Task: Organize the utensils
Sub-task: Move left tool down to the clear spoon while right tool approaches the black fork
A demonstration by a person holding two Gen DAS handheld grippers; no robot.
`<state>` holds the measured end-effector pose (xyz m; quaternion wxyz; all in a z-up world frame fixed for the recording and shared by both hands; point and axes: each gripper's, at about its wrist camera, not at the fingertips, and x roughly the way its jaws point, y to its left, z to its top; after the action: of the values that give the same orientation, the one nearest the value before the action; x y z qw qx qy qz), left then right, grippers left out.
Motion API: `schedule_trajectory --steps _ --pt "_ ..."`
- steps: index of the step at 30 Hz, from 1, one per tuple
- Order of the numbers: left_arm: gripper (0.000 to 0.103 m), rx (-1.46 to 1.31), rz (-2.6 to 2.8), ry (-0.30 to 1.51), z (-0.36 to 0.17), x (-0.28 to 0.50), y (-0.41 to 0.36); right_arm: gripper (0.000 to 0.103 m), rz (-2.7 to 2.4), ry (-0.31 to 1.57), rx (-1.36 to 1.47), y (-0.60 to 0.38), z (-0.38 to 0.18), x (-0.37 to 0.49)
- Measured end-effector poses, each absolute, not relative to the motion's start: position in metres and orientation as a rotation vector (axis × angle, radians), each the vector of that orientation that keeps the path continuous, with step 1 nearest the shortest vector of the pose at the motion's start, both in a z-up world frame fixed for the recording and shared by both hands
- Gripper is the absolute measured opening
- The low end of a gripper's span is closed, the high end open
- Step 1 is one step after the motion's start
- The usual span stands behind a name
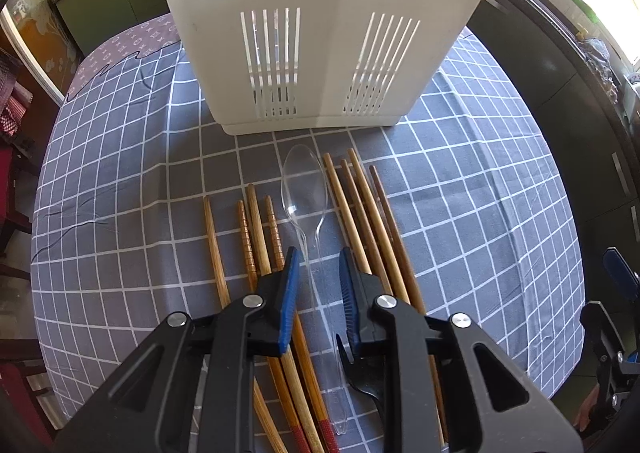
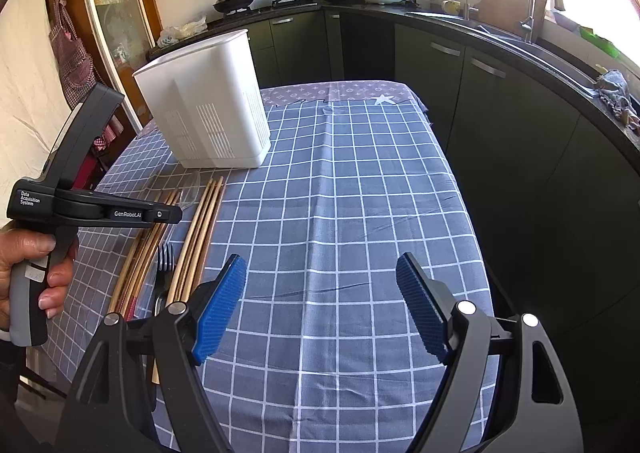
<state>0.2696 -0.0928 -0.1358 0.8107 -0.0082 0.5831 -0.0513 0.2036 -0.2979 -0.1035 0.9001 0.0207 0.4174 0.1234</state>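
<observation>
Now: clear spoon between the left fingers, in front of the caddy

Directly in front of the white slotted caddy point(image 1: 320, 33), a clear plastic spoon point(image 1: 306, 189) lies on the checked cloth of the desk point(image 1: 480, 213), bowl end nearest the caddy and handle running away from it. The left gripper point(image 1: 318, 265) points steeply down over that handle, its blue fingers point(image 1: 290, 285) narrowed to either side of it; a gap shows on both sides, so they do not yet press on it. Wooden chopsticks point(image 1: 256, 229) lie in one group on the left of the spoon and a second group of chopsticks point(image 1: 360, 213) on its right, all pointing roughly toward the caddy. A black fork point(image 1: 362, 377) lies farther from the caddy than the spoon's bowl, just beside the handle. The right gripper point(image 2: 320, 305) hovers over bare cloth well to the right of the caddy and utensils, fingers wide apart with nothing between them. A hand point(image 2: 24, 273) grips the left tool's handle.
</observation>
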Motion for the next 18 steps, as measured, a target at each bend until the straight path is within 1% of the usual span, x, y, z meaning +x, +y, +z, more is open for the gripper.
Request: schedule_trajectory --steps 5,10,12,18 --pt "0.019 -0.007 -0.102 1.258 -0.142 0.284 -0.104 0.077 0.261 0.865 0.046 -0.298 -0.105 0.203" --pt "0.014 0.007 -0.096 1.281 -0.148 0.297 -0.112 0.077 0.259 0.864 0.054 -0.301 -0.106 0.202" --pt "0.01 0.01 -0.091 1.279 -0.148 0.301 -0.114 0.077 0.259 0.864 0.055 -0.301 -0.106 0.202" --pt "0.009 -0.017 -0.1 1.269 -0.144 0.305 -0.106 0.077 0.268 0.862 0.052 -0.299 -0.105 0.201"
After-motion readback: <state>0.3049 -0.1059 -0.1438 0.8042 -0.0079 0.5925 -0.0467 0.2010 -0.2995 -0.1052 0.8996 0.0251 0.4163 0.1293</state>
